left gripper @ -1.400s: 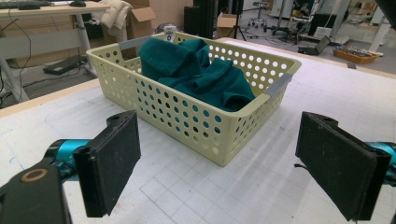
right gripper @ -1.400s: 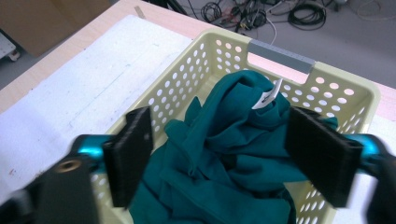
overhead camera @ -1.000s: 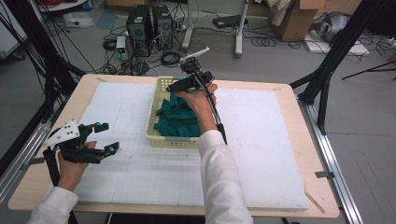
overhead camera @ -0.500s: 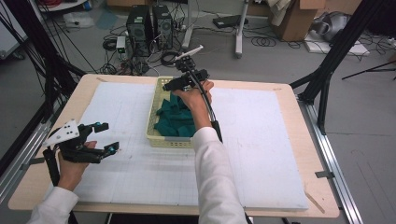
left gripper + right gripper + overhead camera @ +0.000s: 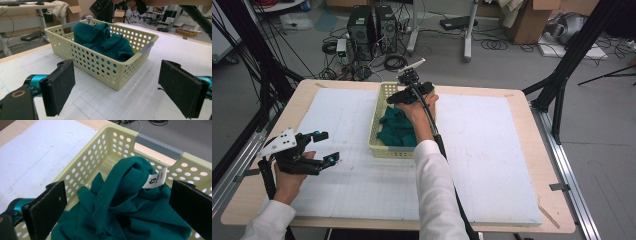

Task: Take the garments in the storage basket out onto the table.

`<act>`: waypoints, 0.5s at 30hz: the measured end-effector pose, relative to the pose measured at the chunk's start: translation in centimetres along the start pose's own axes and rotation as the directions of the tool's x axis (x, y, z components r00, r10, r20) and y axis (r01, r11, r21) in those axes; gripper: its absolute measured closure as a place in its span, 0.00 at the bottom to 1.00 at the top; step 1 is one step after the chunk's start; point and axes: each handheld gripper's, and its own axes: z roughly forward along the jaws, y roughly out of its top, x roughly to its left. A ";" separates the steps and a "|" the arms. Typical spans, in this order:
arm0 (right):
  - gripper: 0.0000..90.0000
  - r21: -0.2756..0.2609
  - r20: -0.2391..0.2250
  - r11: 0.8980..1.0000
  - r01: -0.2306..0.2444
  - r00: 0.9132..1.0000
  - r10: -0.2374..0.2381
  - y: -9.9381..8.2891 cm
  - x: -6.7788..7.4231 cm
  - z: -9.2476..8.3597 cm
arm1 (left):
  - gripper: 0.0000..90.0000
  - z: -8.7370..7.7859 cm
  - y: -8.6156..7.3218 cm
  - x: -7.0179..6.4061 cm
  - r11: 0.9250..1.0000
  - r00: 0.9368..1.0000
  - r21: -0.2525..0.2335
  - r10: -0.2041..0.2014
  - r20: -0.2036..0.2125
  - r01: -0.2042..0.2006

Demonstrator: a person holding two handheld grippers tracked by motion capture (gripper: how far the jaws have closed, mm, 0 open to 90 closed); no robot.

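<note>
A pale yellow perforated basket (image 5: 377,145) (image 5: 105,67) (image 5: 82,167) stands on the white mat at the table's back middle. A crumpled dark green garment (image 5: 397,131) (image 5: 105,42) (image 5: 130,210) lies in it, with a white label (image 5: 155,179) showing at its collar. My right gripper (image 5: 408,96) (image 5: 120,207) hovers open over the far end of the basket, jaws on either side of the collar fold, not touching it. My left gripper (image 5: 323,148) (image 5: 117,92) is open near the table's left front, jaws facing the basket's near corner, nothing between them.
The white gridded mat (image 5: 492,165) covers most of the wooden table (image 5: 552,150). Black frame posts (image 5: 262,85) stand at the left and right sides. Computer towers (image 5: 372,30), cables and cardboard boxes sit on the floor beyond the table.
My right gripper has moved farther back along the basket toward its far end. The left gripper has stayed where it was.
</note>
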 end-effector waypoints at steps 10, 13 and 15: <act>0.01 0.037 0.015 0.999 0.007 1.000 -0.007 -1.7 -0.2 2.1 | 0.16 0.0 0.1 0.0 1.000 1.000 -0.002 0.001 0.001 -0.001; 0.01 0.029 0.019 1.000 0.000 1.000 -0.001 -1.8 -0.2 2.5 | 0.16 0.0 0.0 0.0 1.000 1.000 -0.003 0.002 0.003 -0.002; 0.01 0.042 0.029 0.999 -0.014 1.000 0.013 -2.0 -0.2 3.1 | 0.16 0.0 0.0 0.0 1.000 1.000 -0.003 0.000 0.002 0.000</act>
